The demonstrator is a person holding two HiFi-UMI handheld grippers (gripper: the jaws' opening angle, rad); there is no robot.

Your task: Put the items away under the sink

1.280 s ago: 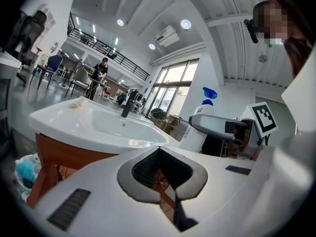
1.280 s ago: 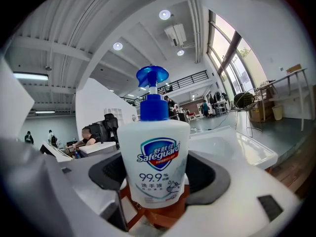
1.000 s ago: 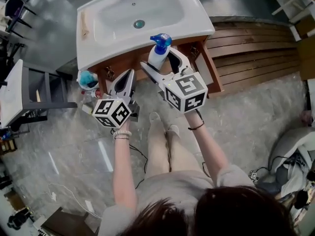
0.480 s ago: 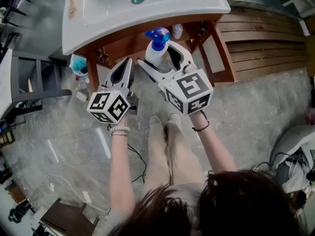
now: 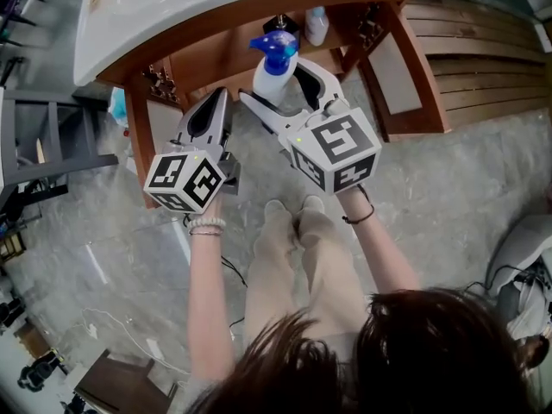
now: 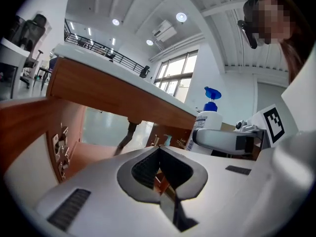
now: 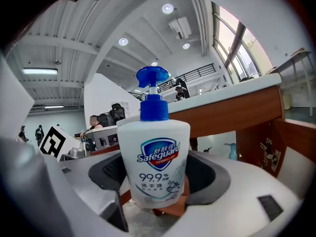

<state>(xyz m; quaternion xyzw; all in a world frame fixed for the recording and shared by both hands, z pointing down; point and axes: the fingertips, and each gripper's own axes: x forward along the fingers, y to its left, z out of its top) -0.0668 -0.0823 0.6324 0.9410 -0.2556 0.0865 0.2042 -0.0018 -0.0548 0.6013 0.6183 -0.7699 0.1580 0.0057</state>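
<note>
A white hand-soap bottle [image 5: 272, 69] with a blue pump stands upright between the jaws of my right gripper [image 5: 274, 83], which is shut on it. In the right gripper view the bottle [image 7: 154, 157] fills the middle, held at its lower body by the right gripper [image 7: 160, 184]. It hangs just in front of the open wooden cabinet [image 5: 259, 7] under the white sink [image 5: 112, 15]. My left gripper [image 5: 216, 97] is beside it on the left, shut and empty; in its own view the left gripper [image 6: 159, 152] points at the cabinet opening, with the bottle [image 6: 210, 120] at the right.
Inside the cabinet stand a small white bottle [image 5: 316, 24] and a dark pump bottle [image 5: 280, 22]. A cabinet door [image 5: 395, 74] hangs open at the right, another [image 6: 61, 147] at the left. A teal-topped item [image 5: 118, 106] sits left of the cabinet. The person's feet [image 5: 289, 210] are below the grippers.
The view has dropped lower, so the sink slid upward and the cabinet's inside shows more. Both grippers came closer to the opening. The right one still holds the bottle.
</note>
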